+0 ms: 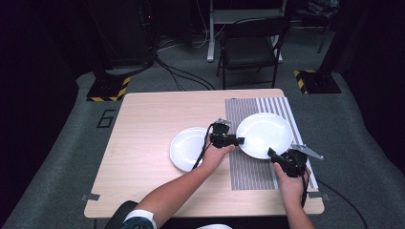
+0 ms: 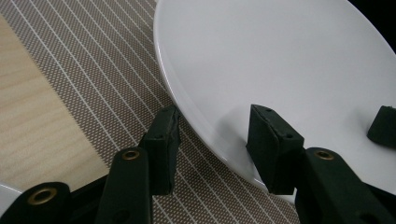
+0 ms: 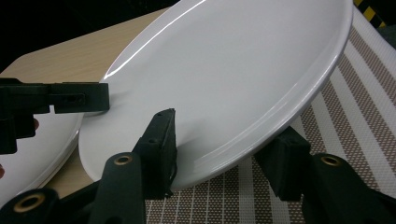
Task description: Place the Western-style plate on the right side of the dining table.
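The large white plate sits tilted over the striped mat on the bench. The left gripper and right gripper straddle its rim, jaws wide. A smaller plate lies beside.

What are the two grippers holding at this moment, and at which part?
Both straddle the rim of the large round white plate: left gripper at its left edge, right gripper at its near edge. Neither grip looks fully closed.

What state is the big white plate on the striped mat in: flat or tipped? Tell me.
Tipped: the big round white plate has its rim lifted off the striped mat, with open tools straddling opposite edges.
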`<state>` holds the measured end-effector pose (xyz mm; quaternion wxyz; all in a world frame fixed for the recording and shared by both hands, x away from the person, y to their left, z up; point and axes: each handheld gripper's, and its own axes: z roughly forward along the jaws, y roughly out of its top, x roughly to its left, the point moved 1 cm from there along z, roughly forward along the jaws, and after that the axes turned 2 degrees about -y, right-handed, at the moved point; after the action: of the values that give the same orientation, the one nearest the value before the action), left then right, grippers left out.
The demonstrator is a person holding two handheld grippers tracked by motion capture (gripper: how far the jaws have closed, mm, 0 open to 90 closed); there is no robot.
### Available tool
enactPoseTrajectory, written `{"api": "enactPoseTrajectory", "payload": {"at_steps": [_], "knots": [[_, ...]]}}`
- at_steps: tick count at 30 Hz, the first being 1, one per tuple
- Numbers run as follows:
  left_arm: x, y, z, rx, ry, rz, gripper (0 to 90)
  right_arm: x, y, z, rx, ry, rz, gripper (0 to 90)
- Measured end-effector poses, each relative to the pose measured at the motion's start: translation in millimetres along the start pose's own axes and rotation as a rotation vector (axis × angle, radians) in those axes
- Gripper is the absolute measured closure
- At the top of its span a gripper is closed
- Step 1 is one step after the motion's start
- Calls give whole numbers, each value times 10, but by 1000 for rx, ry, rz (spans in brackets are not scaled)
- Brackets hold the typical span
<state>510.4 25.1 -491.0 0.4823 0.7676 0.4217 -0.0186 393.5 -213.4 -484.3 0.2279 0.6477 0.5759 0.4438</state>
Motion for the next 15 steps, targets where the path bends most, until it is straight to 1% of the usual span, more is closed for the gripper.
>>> {"api": "enactPoseTrajectory", "payload": {"at_steps": [1, 3, 8, 12, 15], "knots": [[8, -6, 5, 1, 0, -3, 551, -12, -22, 26, 5, 2, 13, 492], [17, -11, 12, 2, -4, -7, 551, -16, -26, 35, 7, 3, 16, 493], [36, -22, 42, 2, -4, -16, 556, -23, -28, 62, 7, 1, 8, 492], [41, -34, 71, 3, -4, -22, 556, -34, -30, 83, 12, -9, 7, 492], [58, -43, 88, 7, -4, -23, 557, -49, -39, 98, 13, -2, 6, 492]]}}
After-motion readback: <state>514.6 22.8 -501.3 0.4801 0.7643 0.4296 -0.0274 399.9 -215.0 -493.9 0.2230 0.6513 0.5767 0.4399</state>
